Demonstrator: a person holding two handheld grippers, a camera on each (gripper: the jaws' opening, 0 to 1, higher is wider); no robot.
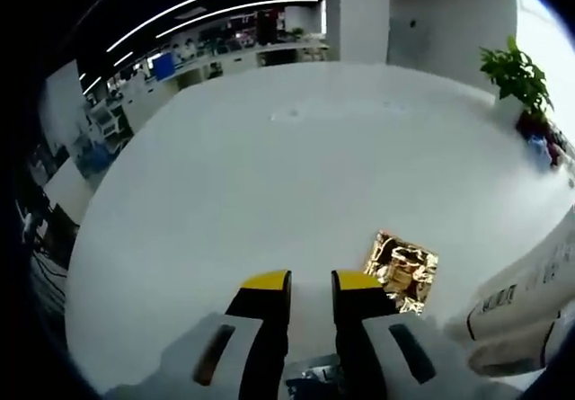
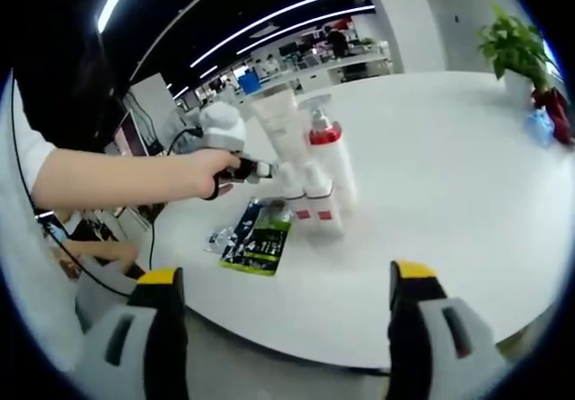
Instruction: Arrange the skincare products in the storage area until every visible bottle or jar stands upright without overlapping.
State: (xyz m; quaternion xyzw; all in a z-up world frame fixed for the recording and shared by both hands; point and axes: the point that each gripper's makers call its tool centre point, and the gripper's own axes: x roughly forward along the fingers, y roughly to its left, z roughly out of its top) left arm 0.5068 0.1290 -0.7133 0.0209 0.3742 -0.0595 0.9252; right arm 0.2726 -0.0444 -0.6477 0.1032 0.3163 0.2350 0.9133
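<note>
Hovering wide-open right jaws (image 2: 286,283) near white bottles (image 2: 310,180) on table (image 2: 449,193); left jaws (image 1: 311,283) narrowly parted, empty, beside gold packet (image 1: 402,270).

Smooth, matt white on the surface (image 1: 296,175). Crinkled, mirror-bright gold foil on the sachet (image 1: 402,271) near the fingers. Glossy printed film on the dark green packet (image 2: 260,240) and the silvery one (image 2: 221,235) left of it. Smooth white plastic on the pump bottle (image 2: 331,162), red at the collar; soft matt white plastic on the tube (image 2: 280,126).
</note>
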